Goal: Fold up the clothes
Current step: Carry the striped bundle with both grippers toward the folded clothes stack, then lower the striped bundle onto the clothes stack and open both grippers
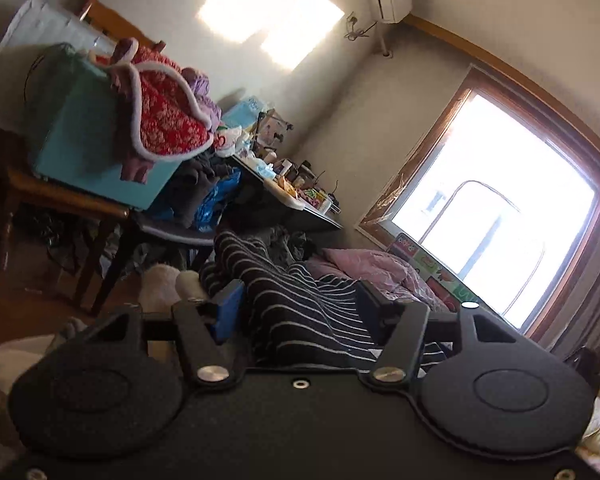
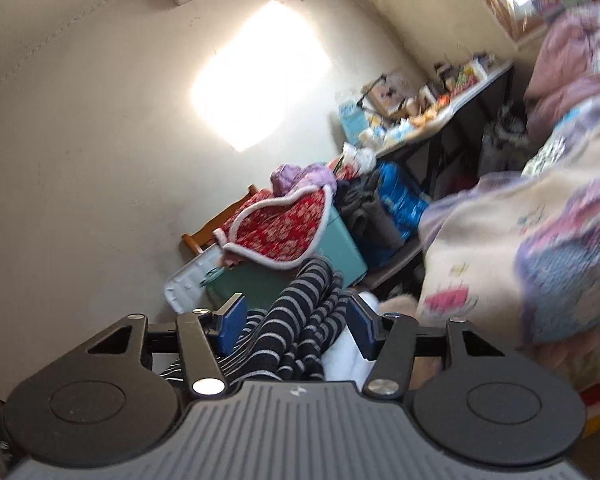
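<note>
Black knit garment with thin white stripes (image 1: pixel 300 312): lies between parted, non-pressing pads of left hand-held gripper (image 1: pixel 300 304) and right hand-held gripper (image 2: pixel 296 320).

Soft knitted striped garment (image 1: pixel 300 312); matt black plastic left tool (image 1: pixel 300 300).

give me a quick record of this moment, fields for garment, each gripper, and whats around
garment: black striped garment, bunched, lying between the fingers of both grippers
left gripper: jaws apart, pads not pressing the cloth
right gripper: jaws apart, a gap shows between pads and cloth
behind: red floral garment draped over a teal box on a wooden chair
side: cluttered table, pink bedding below the window
fold status: not yet folded
</note>
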`<state>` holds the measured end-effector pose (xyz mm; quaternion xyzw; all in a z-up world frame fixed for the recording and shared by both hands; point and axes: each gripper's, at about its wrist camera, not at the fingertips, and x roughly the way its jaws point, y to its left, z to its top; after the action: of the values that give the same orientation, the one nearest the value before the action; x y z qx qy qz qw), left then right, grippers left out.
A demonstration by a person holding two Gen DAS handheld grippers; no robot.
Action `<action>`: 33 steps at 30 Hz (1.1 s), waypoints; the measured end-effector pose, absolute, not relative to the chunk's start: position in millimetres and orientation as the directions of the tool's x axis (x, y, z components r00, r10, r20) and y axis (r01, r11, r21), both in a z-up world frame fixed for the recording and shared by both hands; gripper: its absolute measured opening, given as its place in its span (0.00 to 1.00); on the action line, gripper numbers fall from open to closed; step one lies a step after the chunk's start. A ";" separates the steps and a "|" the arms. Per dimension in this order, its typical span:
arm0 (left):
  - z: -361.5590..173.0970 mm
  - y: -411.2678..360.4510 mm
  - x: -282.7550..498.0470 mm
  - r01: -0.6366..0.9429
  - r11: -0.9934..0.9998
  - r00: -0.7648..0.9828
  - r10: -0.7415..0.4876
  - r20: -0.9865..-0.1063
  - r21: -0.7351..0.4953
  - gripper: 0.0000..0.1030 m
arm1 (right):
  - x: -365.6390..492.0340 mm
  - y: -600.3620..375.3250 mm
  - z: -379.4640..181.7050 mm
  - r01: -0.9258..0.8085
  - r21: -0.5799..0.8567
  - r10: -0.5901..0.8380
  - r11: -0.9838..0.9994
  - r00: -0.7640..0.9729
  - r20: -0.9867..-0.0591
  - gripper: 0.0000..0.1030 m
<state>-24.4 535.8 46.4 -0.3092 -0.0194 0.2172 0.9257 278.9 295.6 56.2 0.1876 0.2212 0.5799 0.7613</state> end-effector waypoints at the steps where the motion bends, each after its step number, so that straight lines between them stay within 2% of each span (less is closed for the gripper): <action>1: 47.9 531.4 -27.2 -0.394 0.728 0.903 0.421 -0.088 -0.560 0.58 | 272.4 289.9 62.4 -0.828 0.481 0.956 0.290 0.270 -0.113 0.56; 5: 47.7 515.6 -28.5 -0.399 0.786 0.898 0.439 -0.029 -0.472 0.58 | 237.7 286.9 81.9 -0.935 0.231 0.963 0.268 0.261 -0.062 0.56; 8: 45.1 510.0 -7.8 -0.402 0.838 0.909 0.413 -0.055 -0.369 0.58 | 214.9 297.6 84.8 -0.970 0.072 0.970 0.233 0.225 -0.096 0.53; 11: 36.0 508.7 22.4 -0.418 0.874 0.909 0.399 -0.125 -0.250 0.58 | 223.4 325.1 74.1 -0.963 0.057 0.943 0.264 0.245 -0.225 0.53; 15: 28.7 505.0 47.2 -0.436 0.893 0.894 0.416 -0.166 -0.109 0.58 | 239.9 336.0 55.2 -0.942 0.118 0.917 0.314 0.269 -0.295 0.54; 22: 34.7 498.7 32.3 -0.451 0.885 0.886 0.429 -0.174 -0.116 0.60 | 238.3 342.7 52.5 -0.935 0.152 0.916 0.320 0.264 -0.301 0.57; 27: 50.8 489.6 10.5 -0.466 0.868 0.882 0.440 -0.170 -0.171 0.74 | 232.0 317.6 63.9 -0.905 0.253 0.924 0.342 0.274 -0.268 0.60; 29: 56.9 487.1 -0.8 -0.469 0.856 0.882 0.439 -0.171 -0.216 0.78 | 227.9 305.6 68.1 -0.888 0.296 0.924 0.352 0.279 -0.262 0.68; 33: 65.7 477.9 -24.8 -0.466 0.833 0.884 0.433 -0.173 -0.299 0.90 | 212.4 278.4 77.0 -0.869 0.333 0.920 0.366 0.285 -0.268 0.75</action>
<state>-24.8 477.9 65.7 -0.1684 0.0492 0.2353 0.9560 212.4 278.4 77.0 0.0610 0.2103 0.5596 0.7993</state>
